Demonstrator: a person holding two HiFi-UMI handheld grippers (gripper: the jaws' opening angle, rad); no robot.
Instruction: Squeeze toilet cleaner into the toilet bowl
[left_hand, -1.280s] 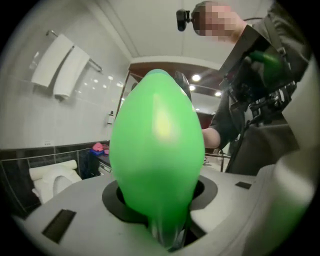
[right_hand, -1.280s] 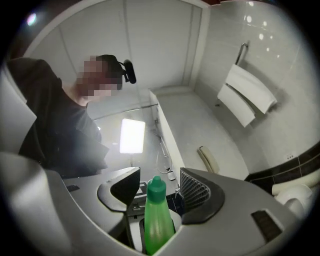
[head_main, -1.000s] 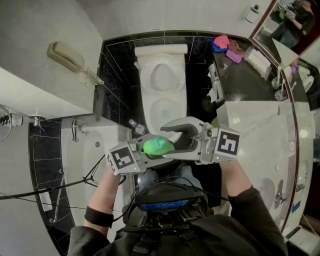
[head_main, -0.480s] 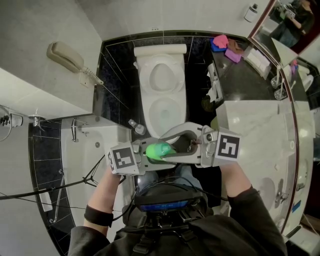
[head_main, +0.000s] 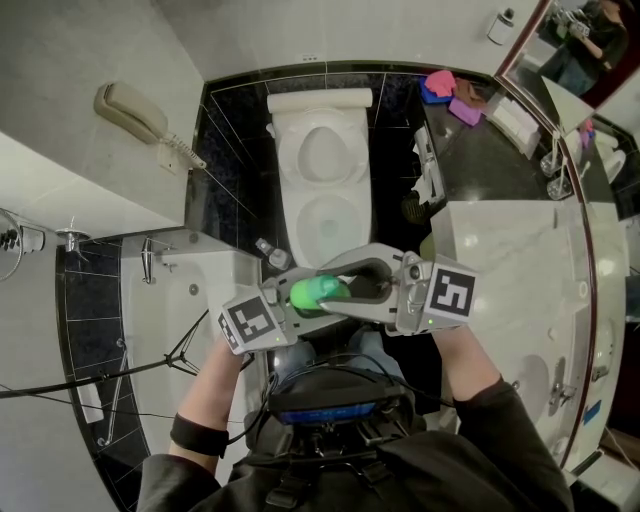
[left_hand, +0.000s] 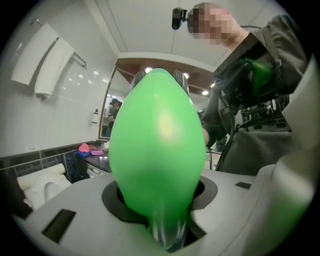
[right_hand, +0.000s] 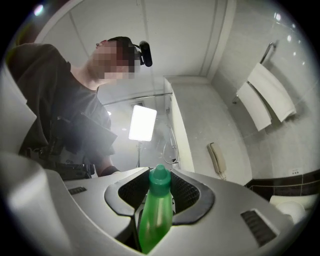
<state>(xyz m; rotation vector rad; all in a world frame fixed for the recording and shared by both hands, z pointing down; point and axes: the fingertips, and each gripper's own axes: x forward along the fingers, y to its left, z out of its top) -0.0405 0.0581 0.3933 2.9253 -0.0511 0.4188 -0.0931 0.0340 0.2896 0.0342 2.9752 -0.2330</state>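
1. Jaws of the right gripper (right_hand: 159, 180) have just been closing. They now sit on the cap (right_hand: 160, 176) of the toilet cleaner bottle (right_hand: 155, 220), with the ribbed pads against the cap on both sides.
2. Jaws of the left gripper (left_hand: 162, 187) are clamped round the fat green body of the bottle, which fills most of that gripper's view.
3. The bottle hangs in the air between the two grippers and rests on nothing. In the head view it lies just in front of the person's chest and overlaps the near edge of the toilet bowl (head_main: 290, 205).
4. The key relation is the bottle's long axis. It runs crosswise from one gripper to the other, roughly level, with the base toward the left gripper and the cap toward the right. It therefore lines up with the way the right jaws point, and the right hand is the one at the cap.
5. My judgement is that the step in hand is opening the cap. The left grip would steady the body while the right turns or pulls along that axis.
6. The open bowl lies ahead of and below the bottle, and the nozzle does not yet face it. After uncapping, the bottle would need swinging forward and tipping down before any squeeze.
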